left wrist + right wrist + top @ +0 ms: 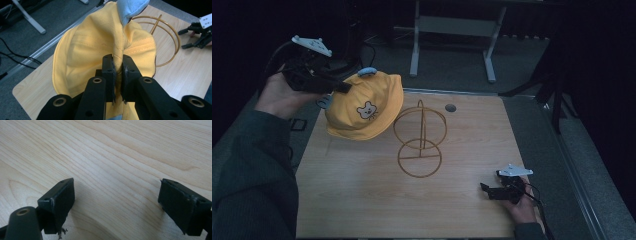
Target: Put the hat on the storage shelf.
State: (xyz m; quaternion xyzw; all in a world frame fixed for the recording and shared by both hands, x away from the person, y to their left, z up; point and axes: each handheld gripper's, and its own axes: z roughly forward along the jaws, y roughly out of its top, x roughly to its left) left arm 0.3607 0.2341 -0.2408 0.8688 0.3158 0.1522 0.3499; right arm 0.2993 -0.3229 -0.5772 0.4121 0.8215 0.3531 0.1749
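Left gripper [118, 68] pinches yellow hat [362, 105] beside wire stand [420, 140]; right gripper [488, 189] gapes.

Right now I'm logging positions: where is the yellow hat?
In the high view the yellow hat hangs at the table's far left, pinched by the left tool, just left of the wire stand.

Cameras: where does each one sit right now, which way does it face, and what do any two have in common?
High view: above the person's side, looking forward and down on the table; forearms, both hands, left gripper and right gripper.
Left gripper view: rides that gripper, looks along jaws pinching the yellow hat.
Right gripper view: low over bare wood, jaws apart.
Shared: high and left gripper views both show the hat, wire stand and right gripper.
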